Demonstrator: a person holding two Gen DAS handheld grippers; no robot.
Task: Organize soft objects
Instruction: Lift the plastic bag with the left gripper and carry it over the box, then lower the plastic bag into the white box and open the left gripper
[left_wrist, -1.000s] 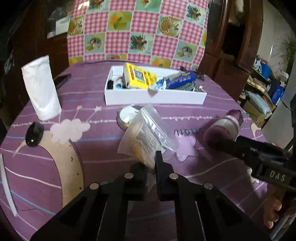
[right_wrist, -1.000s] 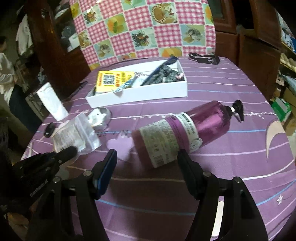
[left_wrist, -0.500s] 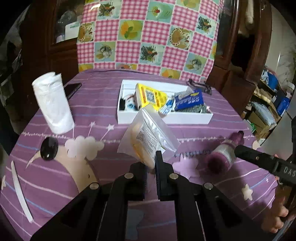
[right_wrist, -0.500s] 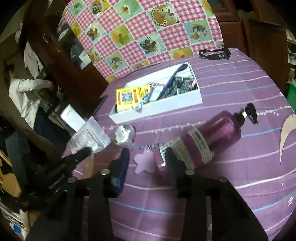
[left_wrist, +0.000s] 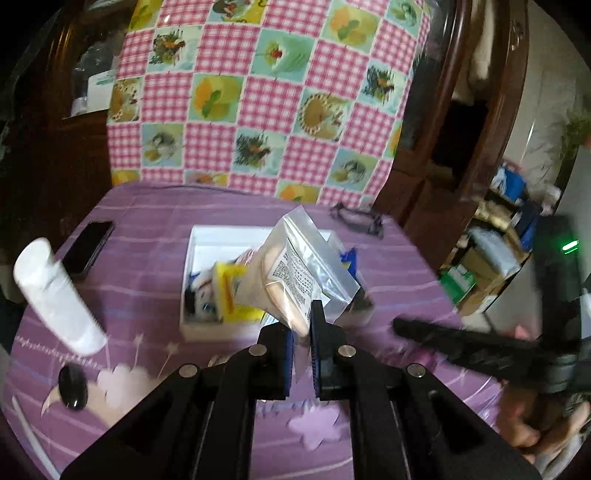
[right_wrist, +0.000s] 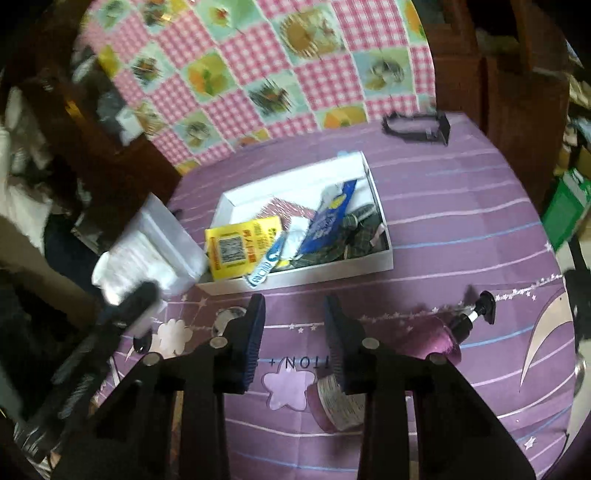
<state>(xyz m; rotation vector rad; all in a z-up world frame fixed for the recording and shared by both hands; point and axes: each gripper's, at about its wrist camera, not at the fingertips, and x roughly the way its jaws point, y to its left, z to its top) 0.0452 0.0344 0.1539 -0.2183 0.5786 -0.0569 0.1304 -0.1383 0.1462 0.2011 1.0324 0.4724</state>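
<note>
Purple-clothed table (right_wrist: 461, 206) carries a white box (right_wrist: 373, 264), pink bottle (right_wrist: 432, 339), phone (left_wrist: 86, 248), and perhaps a paper roll (left_wrist: 55, 295).

Pump bottle (right_wrist: 436, 339) on tablecloth (right_wrist: 461, 221), before box (right_wrist: 369, 269) of packets.

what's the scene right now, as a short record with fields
left claw: shut on pouch, lifted above table
right claw: jaws have just been closing, nothing between them
bottle: lying on the table, partly behind the right claw
box: white, open, holds yellow packet and blue packet
roll: white, left of box
phone: on table near roll
</note>
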